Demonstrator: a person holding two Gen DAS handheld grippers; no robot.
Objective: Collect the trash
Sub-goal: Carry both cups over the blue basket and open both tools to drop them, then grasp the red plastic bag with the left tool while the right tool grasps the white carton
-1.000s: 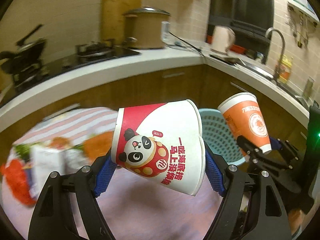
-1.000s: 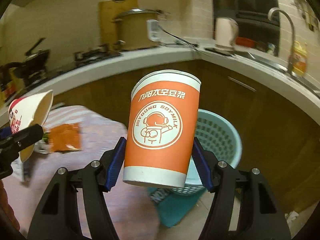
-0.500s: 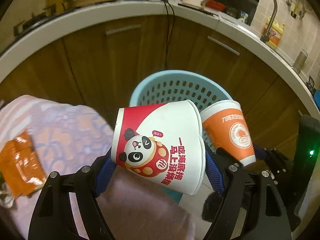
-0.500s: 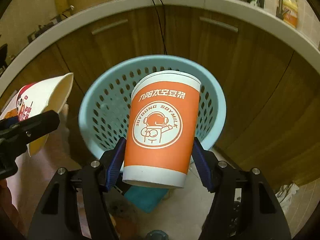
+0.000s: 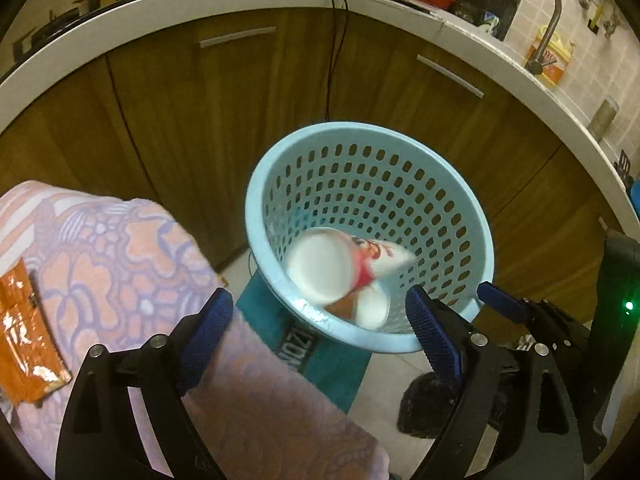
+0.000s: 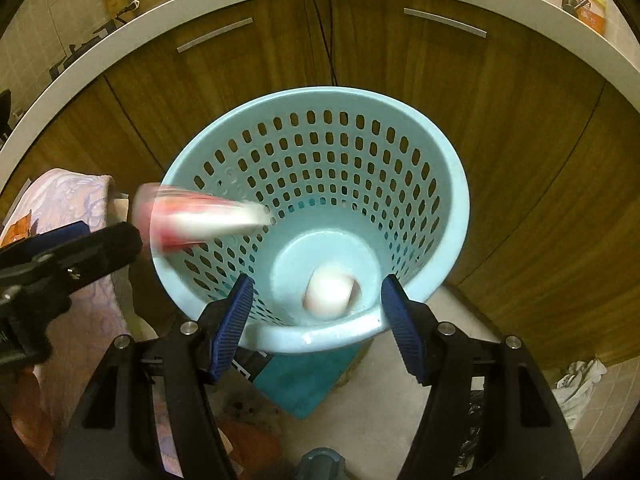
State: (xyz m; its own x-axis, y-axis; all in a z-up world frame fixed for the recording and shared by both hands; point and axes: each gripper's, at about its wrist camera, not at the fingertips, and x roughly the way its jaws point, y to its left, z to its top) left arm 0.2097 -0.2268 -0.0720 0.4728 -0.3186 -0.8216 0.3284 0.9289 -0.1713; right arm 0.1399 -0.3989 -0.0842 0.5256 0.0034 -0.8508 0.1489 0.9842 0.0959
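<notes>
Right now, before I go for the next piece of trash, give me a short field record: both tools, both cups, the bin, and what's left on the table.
left tool: jaws opening, nothing between them
right tool: open, empty
panda paper bowl: falling into the bin, blurred
orange soymilk cup: at the bin's bottom
blue perforated wastebasket: upright on the floor, in front of the wooden cabinets
orange wrapper: on the pink floral tablecloth, not yet collected
</notes>
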